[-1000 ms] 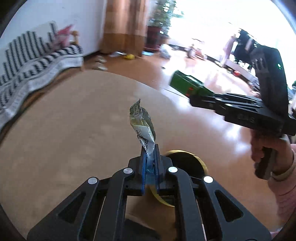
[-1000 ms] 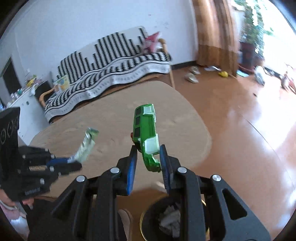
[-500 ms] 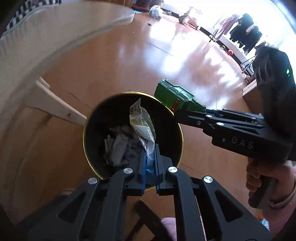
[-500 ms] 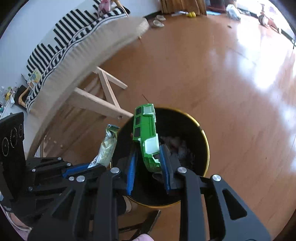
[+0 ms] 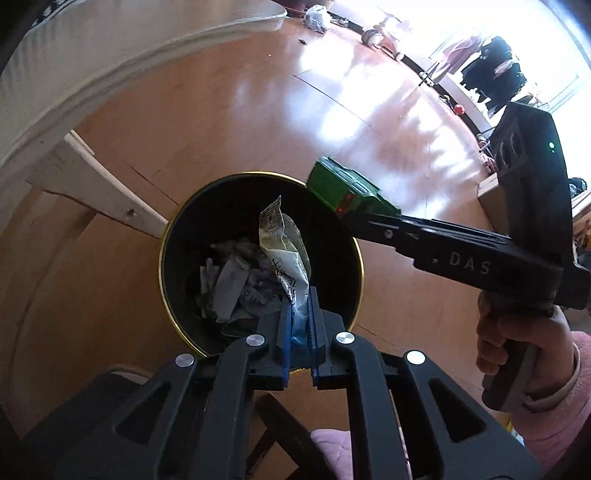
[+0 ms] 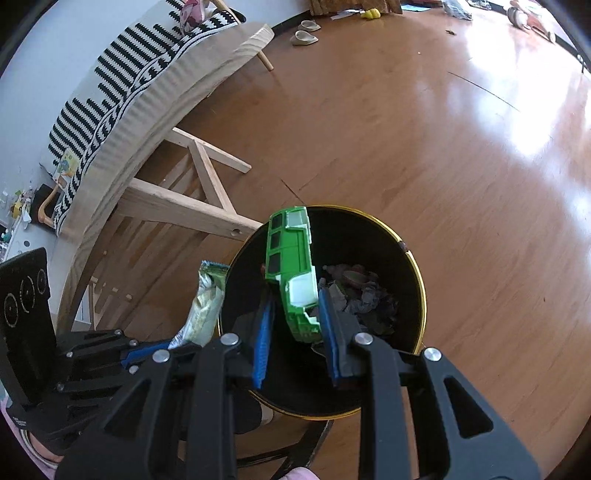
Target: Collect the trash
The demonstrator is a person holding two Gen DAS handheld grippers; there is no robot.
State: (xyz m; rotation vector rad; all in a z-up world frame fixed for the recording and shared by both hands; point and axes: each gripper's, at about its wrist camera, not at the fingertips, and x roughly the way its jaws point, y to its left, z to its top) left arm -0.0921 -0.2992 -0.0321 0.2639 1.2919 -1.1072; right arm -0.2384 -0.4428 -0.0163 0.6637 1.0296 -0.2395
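Observation:
A black bin with a gold rim (image 5: 168,236) (image 6: 417,266) stands on the wooden floor, with crumpled paper (image 5: 229,280) (image 6: 365,295) inside. My left gripper (image 5: 298,325) (image 6: 147,350) is shut on a pale green snack wrapper (image 5: 282,251) (image 6: 205,302), which hangs over the bin's mouth in the left wrist view. My right gripper (image 6: 295,325) (image 5: 364,216) is shut on a green toy bus (image 6: 293,273) (image 5: 347,190). The bus sticks up over the bin's near-left part in the right wrist view.
A light wooden table (image 6: 155,122) with slanted legs (image 6: 192,210) stands just left of the bin. Behind it is a sofa with a black-and-white cover (image 6: 122,74). Slippers (image 6: 304,35) lie on the floor far back. A hand and pink sleeve (image 5: 535,373) hold the right gripper.
Both grippers have dropped from above the tabletop down beside the table and now hang over the bin. Each keeps hold of its item. They have barely moved in the last half second.

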